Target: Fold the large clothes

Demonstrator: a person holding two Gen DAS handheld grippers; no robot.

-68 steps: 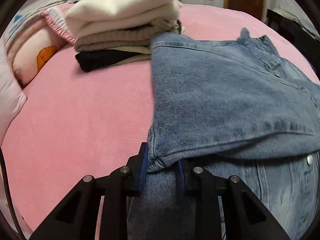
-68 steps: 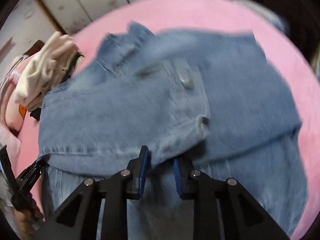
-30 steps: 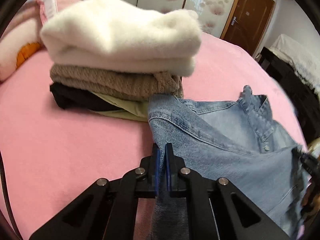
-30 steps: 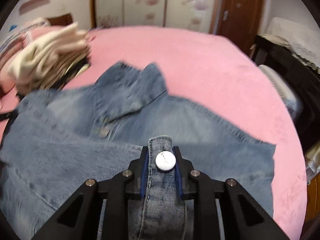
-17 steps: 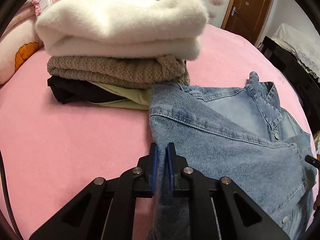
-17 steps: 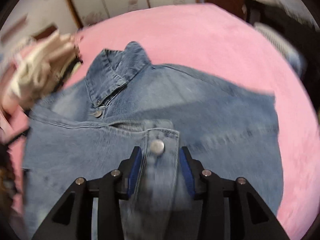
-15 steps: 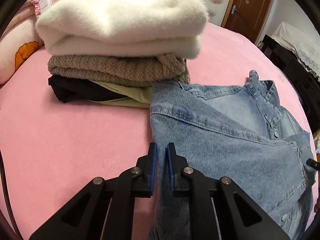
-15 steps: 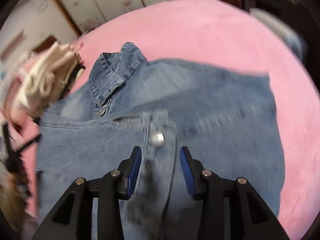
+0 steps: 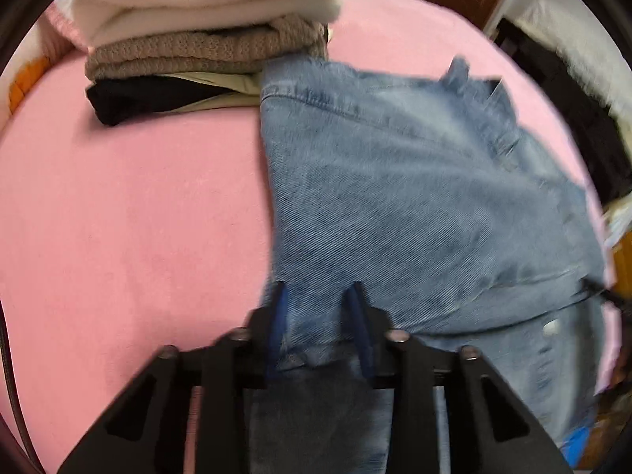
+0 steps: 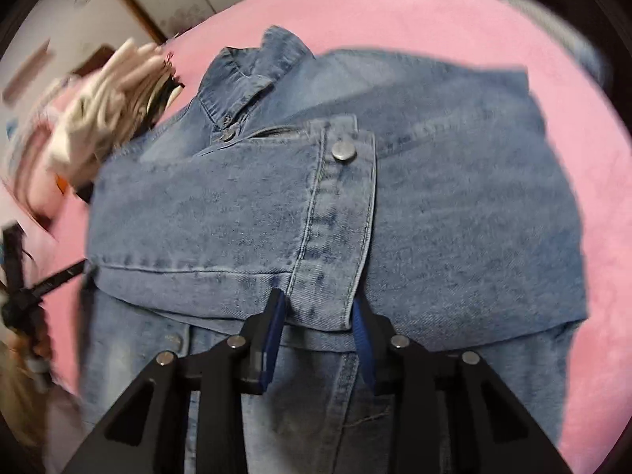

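A blue denim jacket [image 9: 414, 197] lies on the pink bed [image 9: 130, 217], its lower part folded up over the chest. It also fills the right wrist view [image 10: 454, 205], collar [image 10: 252, 67] at the far side and a button placket [image 10: 339, 197] on top. My left gripper [image 9: 318, 316] is open, its jaws standing either side of the folded left edge. My right gripper [image 10: 318, 316] is open, jaws astride the near end of the placket, not pinching it.
A stack of folded clothes [image 9: 205, 35], white, tan knit and black, stands at the far left touching the jacket's shoulder; it also shows in the right wrist view [image 10: 102, 118]. Dark furniture [image 9: 572, 110] stands past the bed's right side. The left gripper's body [image 10: 23, 276] shows at the left edge.
Both grippers have opened and let go of the denim. Both have drawn back toward the near side, leaving the fold lying on the jacket.
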